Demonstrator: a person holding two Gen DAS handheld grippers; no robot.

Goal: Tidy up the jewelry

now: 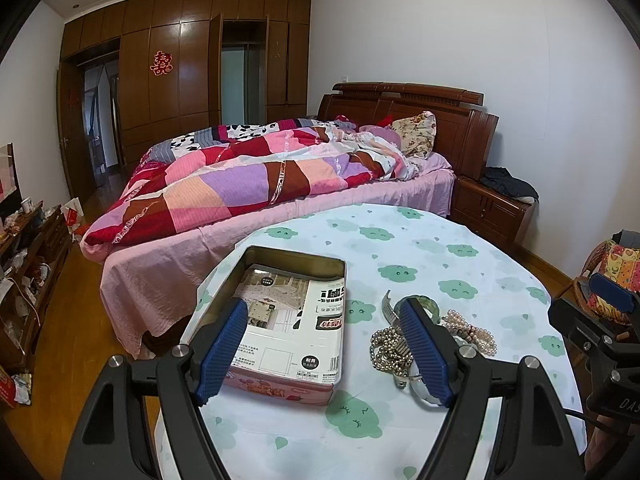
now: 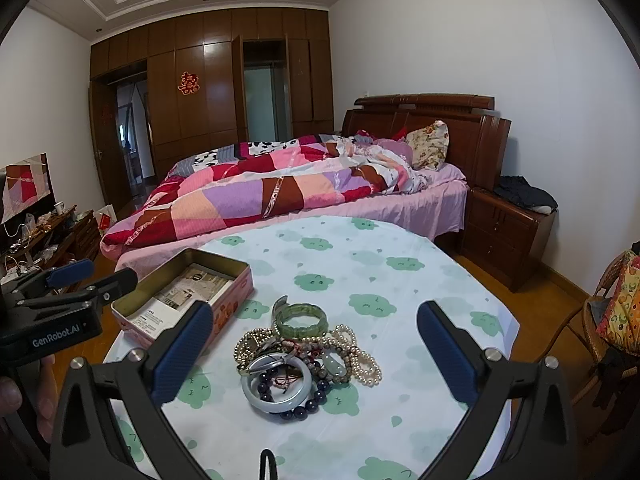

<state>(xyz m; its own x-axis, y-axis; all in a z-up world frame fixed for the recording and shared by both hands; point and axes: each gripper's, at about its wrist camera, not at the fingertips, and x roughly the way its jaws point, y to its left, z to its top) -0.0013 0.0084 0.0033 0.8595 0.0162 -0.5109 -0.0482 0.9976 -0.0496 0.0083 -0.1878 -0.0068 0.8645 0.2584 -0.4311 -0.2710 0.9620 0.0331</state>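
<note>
Two grippers hover over the cloth-covered table [image 2: 400, 264], both spread wide and empty. From the left: left gripper [image 1: 320, 344] above the open tin [image 1: 296, 264]; jewelry pile [image 2: 304, 356] beside the tin, between the right gripper [image 2: 316, 344] fingers. Nothing seems sorted yet; next, the right should lower and pinch one piece, perhaps the green bangle [image 2: 300, 318].

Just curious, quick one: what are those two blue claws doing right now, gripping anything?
Left gripper: open, holding nothing.
Right gripper: open, holding nothing, jewelry pile between its fingers.
</note>
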